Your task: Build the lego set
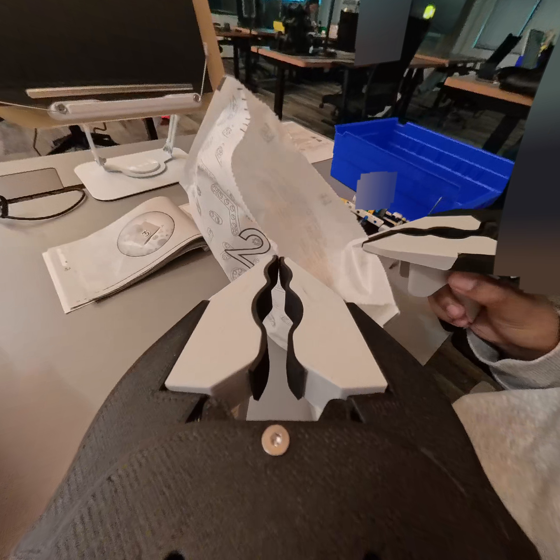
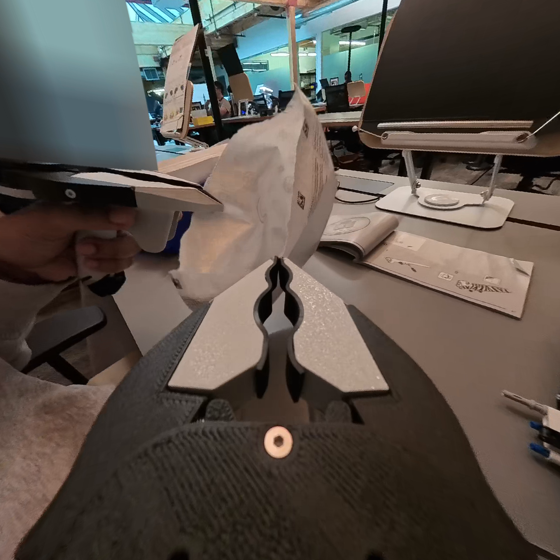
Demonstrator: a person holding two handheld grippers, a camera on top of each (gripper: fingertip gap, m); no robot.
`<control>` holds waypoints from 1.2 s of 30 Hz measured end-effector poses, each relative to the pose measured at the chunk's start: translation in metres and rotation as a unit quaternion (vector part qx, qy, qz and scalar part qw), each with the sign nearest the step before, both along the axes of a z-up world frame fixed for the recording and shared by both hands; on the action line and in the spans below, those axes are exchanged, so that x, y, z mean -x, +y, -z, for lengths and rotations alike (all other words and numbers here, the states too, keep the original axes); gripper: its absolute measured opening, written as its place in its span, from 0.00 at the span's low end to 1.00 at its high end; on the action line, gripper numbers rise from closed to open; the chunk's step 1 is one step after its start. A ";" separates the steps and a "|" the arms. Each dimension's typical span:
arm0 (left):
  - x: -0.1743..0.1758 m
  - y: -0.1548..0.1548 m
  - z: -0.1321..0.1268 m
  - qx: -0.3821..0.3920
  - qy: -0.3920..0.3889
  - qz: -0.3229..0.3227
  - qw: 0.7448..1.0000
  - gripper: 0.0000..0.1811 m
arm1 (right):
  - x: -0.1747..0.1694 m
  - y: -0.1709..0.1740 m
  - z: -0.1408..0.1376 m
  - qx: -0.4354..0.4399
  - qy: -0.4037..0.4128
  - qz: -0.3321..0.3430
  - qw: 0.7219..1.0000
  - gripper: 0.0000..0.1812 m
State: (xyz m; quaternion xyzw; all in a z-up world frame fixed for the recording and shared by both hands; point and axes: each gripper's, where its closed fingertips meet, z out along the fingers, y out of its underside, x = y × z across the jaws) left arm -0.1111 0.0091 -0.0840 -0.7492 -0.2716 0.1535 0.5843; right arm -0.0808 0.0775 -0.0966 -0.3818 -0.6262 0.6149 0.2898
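A white paper parts bag (image 1: 272, 181) printed with brick outlines is held up above the grey table (image 1: 91, 348). My left gripper (image 1: 278, 259) is shut on the bag's lower edge, with the paper running down between its pads. My right gripper (image 1: 363, 242) comes in from the right, shut on a crumpled side of the same bag. In the right wrist view the bag (image 2: 266, 197) stands in front of my right gripper (image 2: 278, 259), whose tips pinch its edge. The left gripper (image 2: 221, 207) pinches it from the left there.
An open instruction booklet (image 1: 121, 248) lies on the table to the left, also in the right wrist view (image 2: 424, 260). A blue bin (image 1: 424, 169) stands at the back right, with a partly built model (image 1: 378, 218) before it. A stand (image 1: 127, 169) holds a dark screen. The grippers' ends are close to 8 cm from one another.
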 end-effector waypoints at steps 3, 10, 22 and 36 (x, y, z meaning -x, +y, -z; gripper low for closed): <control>-0.008 0.012 0.007 0.016 0.019 0.027 0.999 0.00 | 0.003 -0.009 0.012 0.000 -0.030 -0.014 0.999 0.00; -0.026 0.036 0.019 0.097 0.121 0.060 0.986 0.00 | 0.008 -0.012 0.006 0.034 -0.030 0.000 0.999 0.23; -0.059 0.065 0.011 0.035 0.103 0.137 0.985 0.00 | 0.015 0.003 0.023 0.079 -0.100 0.001 0.992 0.24; -0.023 0.040 0.001 -0.041 0.048 0.026 0.998 0.00 | 0.023 0.041 0.048 0.115 -0.159 0.005 0.981 0.00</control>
